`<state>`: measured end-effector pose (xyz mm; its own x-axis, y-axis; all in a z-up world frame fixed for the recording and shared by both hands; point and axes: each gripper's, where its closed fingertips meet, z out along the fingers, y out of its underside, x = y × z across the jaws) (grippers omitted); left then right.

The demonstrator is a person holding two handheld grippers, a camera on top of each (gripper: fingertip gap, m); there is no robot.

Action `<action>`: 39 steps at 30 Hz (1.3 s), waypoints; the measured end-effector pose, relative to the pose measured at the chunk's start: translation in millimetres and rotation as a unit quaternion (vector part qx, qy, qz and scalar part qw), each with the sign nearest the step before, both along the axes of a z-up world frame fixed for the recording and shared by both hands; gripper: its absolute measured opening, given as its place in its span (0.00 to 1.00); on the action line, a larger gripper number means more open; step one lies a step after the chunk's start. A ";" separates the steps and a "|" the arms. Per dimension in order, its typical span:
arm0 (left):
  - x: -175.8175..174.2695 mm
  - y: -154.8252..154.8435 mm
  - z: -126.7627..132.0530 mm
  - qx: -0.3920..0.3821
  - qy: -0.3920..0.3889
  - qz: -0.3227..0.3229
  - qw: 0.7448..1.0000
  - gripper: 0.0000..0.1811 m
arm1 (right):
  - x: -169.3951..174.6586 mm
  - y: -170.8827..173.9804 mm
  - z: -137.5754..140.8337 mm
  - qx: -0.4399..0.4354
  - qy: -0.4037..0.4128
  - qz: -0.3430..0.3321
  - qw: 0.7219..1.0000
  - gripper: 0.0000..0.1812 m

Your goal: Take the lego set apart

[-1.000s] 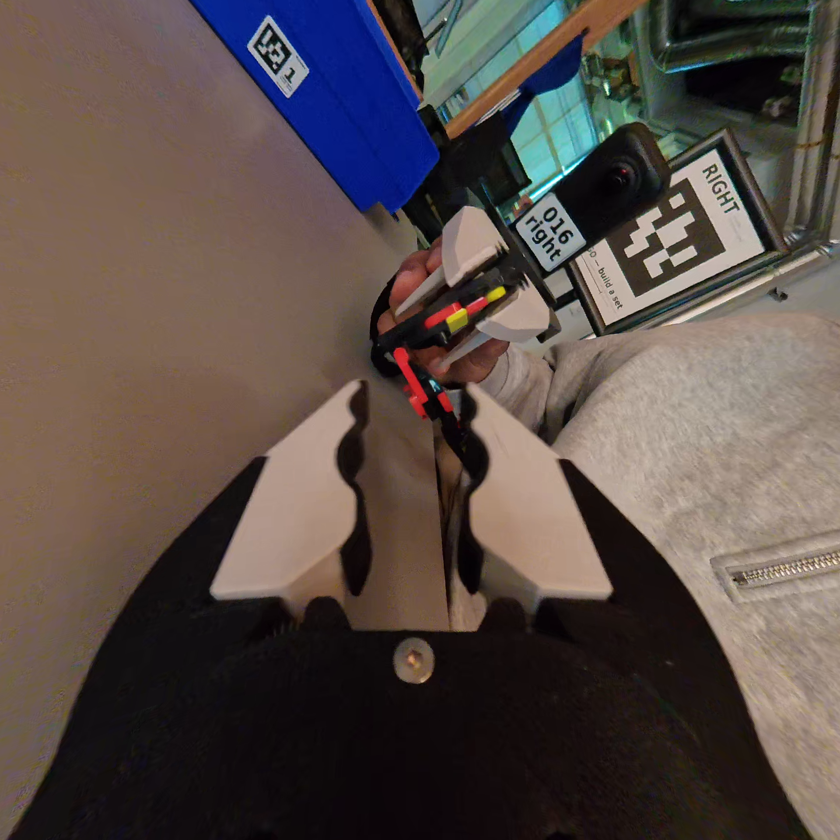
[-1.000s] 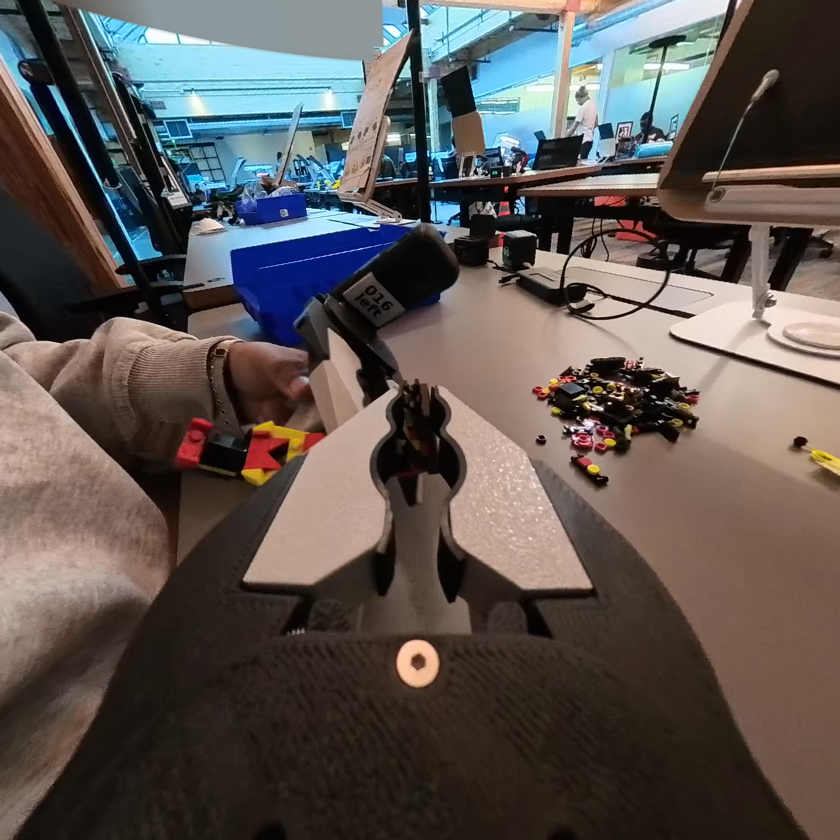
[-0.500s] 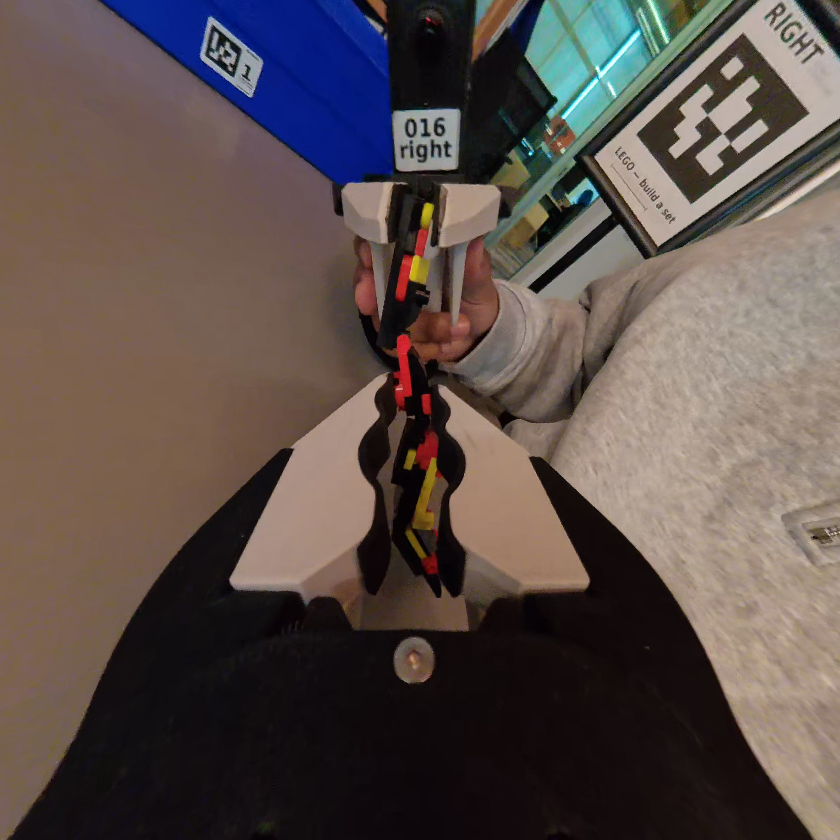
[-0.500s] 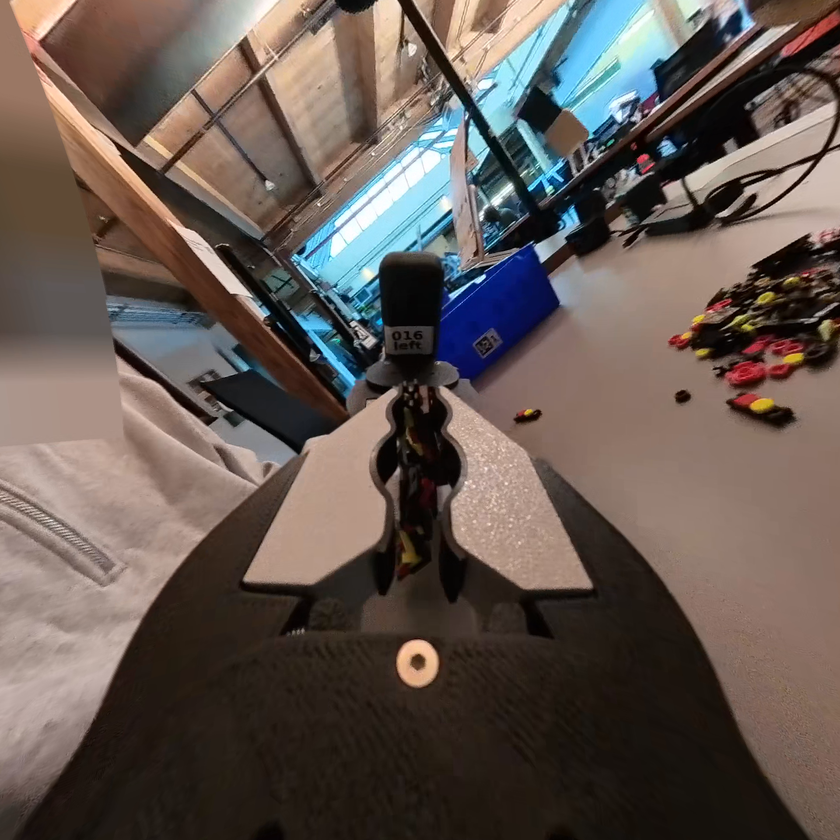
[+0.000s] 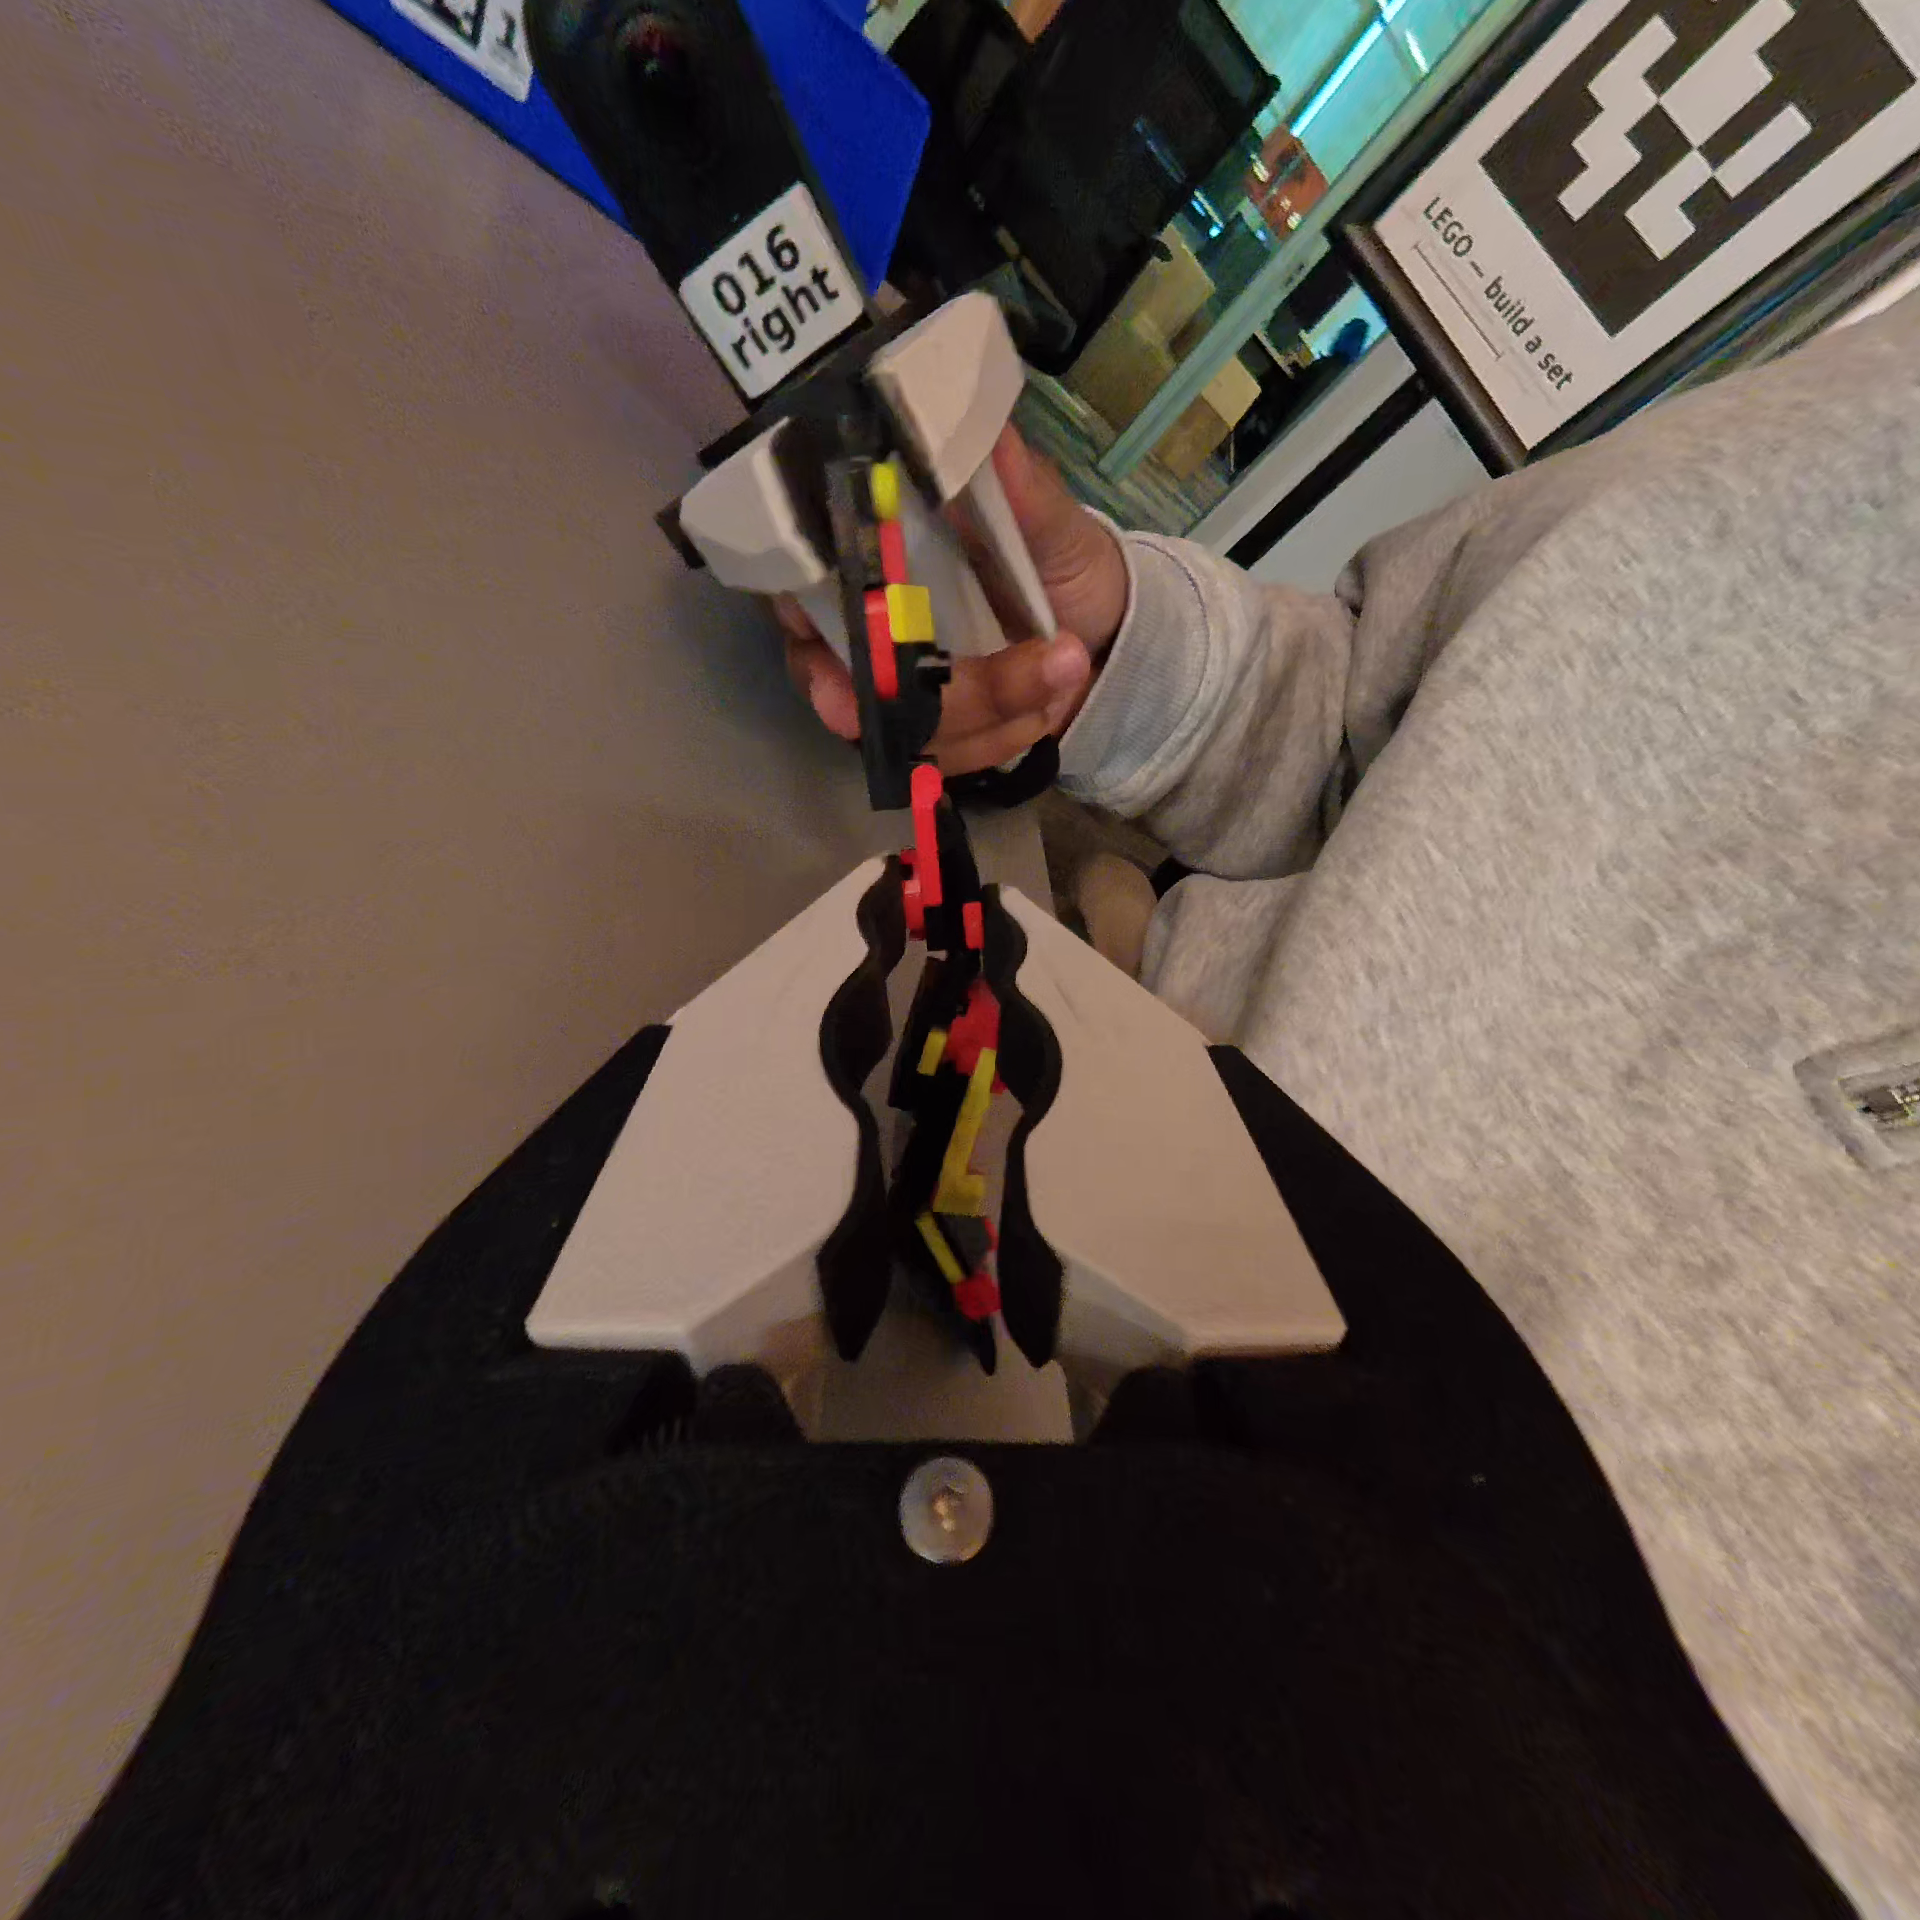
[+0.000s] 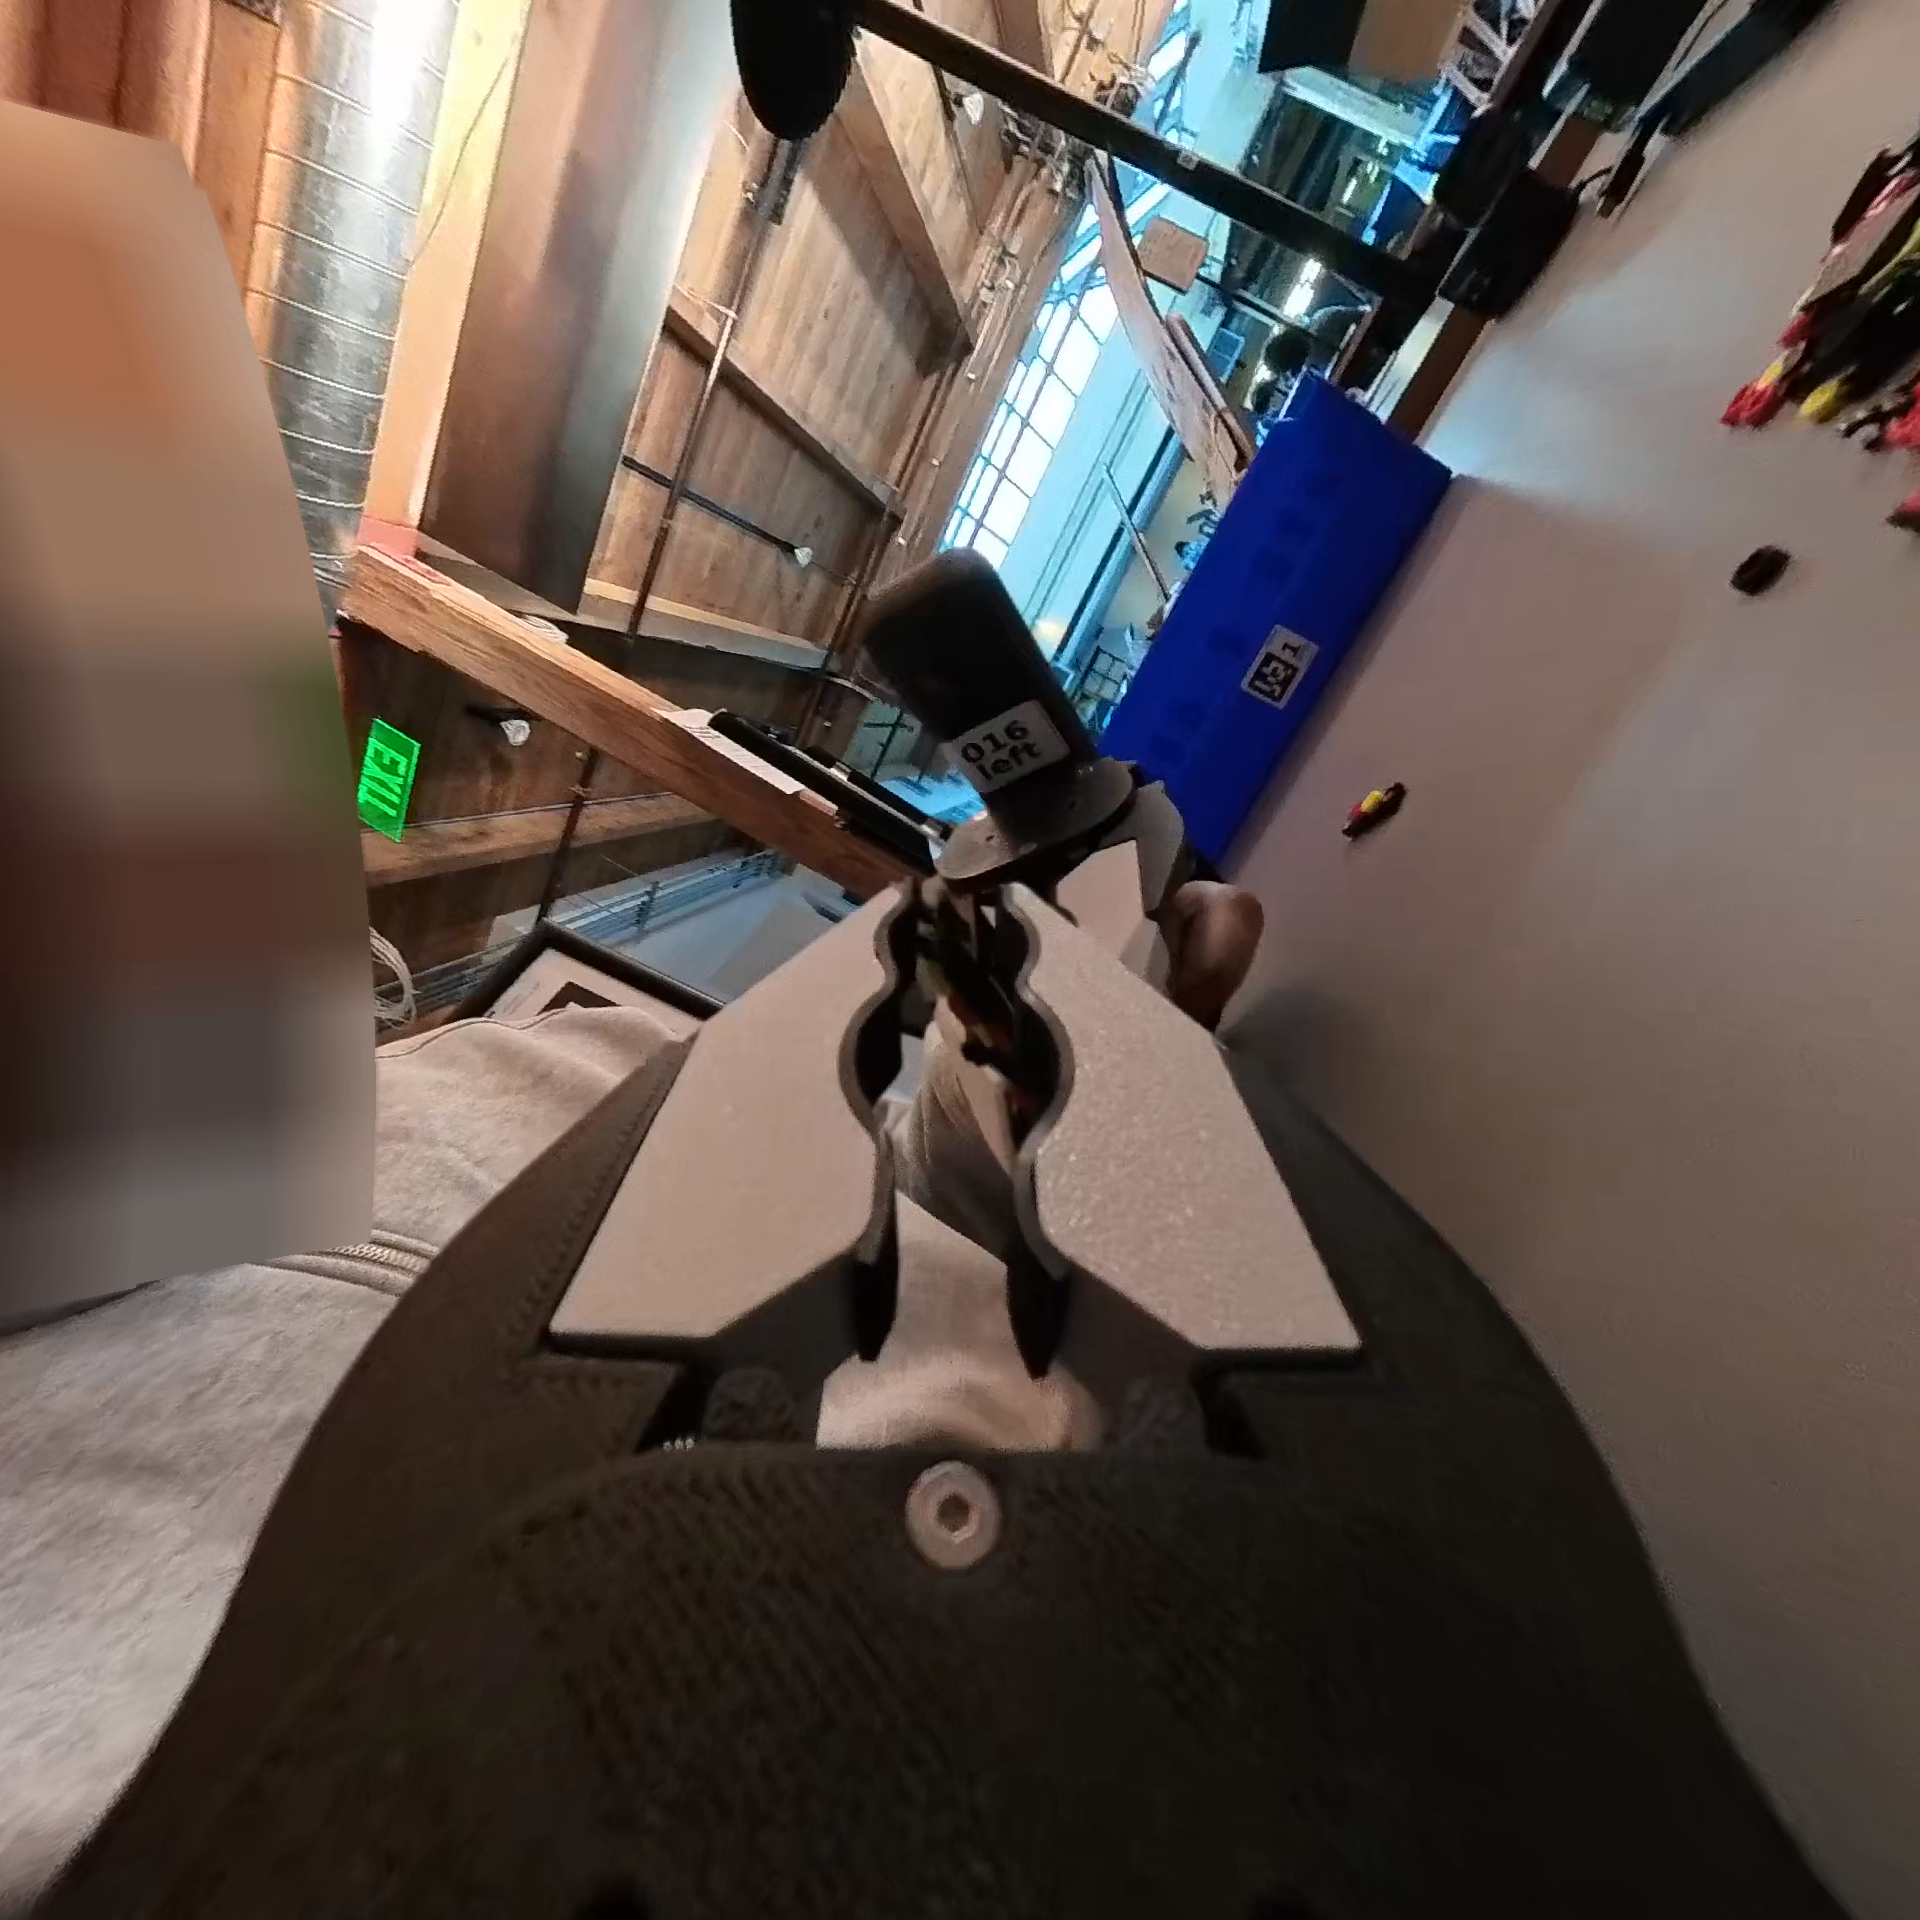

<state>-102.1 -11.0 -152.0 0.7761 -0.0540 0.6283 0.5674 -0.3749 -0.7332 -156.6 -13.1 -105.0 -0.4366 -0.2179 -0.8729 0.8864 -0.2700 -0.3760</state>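
Observation:
A black, red and yellow lego set (image 5: 951, 1122) is held in the air between both grippers. My left gripper (image 5: 940, 894) is shut on its near part, which runs back between the fingers. The right gripper (image 5: 862, 468), facing it from above, is shut on the far black strip with red and yellow pieces (image 5: 891, 623). The two parts meet at a thin red link (image 5: 925, 821). In the right wrist view my right gripper (image 6: 961, 914) pinches the set (image 6: 982, 997) at its tips, with the left gripper (image 6: 1049, 842) right behind it.
The grey table (image 6: 1558, 987) carries a pile of loose lego pieces (image 6: 1860, 312) at the far right, two stray pieces (image 6: 1371, 808) and a blue bin (image 6: 1278, 644). The person's grey sweatshirt (image 5: 1558, 987) is close on one side. A marker sign (image 5: 1662, 177) stands behind. One gripper's finger ends stand about 7 cm off the other's.
Both grippers have kept their hold and rolled over in the air. The right gripper has tilted against the left, so the set now bends at the red link.

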 end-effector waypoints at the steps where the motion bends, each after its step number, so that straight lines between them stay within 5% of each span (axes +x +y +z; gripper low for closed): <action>1: -0.3 -1.6 -1.4 -0.006 -0.012 -0.002 1.000 0.07 | -2.1 2.0 1.1 -0.005 -0.001 -0.006 1.000 0.07; 5: -10.8 -12.5 -21.7 -0.071 -0.080 0.020 0.994 0.08 | -17.7 19.0 1.0 0.008 0.017 -0.061 0.998 0.13; 9: -0.7 -22.1 -25.4 -0.100 -0.140 -0.016 0.985 0.07 | -24.6 28.9 -6.3 0.113 0.109 -0.108 0.982 0.13; 14: -0.6 -27.8 -39.7 -0.160 -0.085 -0.008 0.983 0.09 | -11.3 13.4 -17.1 0.239 0.233 -0.092 0.938 0.13; 20: -11.1 -34.4 -46.3 -0.202 -0.036 0.021 0.979 0.16 | -0.8 -5.4 -36.1 0.328 0.282 -0.060 0.900 0.12; 28: -22.8 -48.0 -21.5 -0.207 0.021 0.062 0.976 0.22 | -2.8 -2.3 -37.1 0.323 0.264 -0.058 0.907 0.12; 39: -31.0 -51.6 -41.0 -0.264 0.122 0.069 0.954 0.23 | -2.7 -1.6 -35.5 0.322 0.267 -0.062 0.906 0.12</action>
<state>-133.1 -62.6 -192.9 0.8801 0.3327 0.3386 0.4736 -0.6635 -0.5792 -159.3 -14.6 -140.5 -0.8202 0.3416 -0.4589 0.5098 0.0725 -0.8572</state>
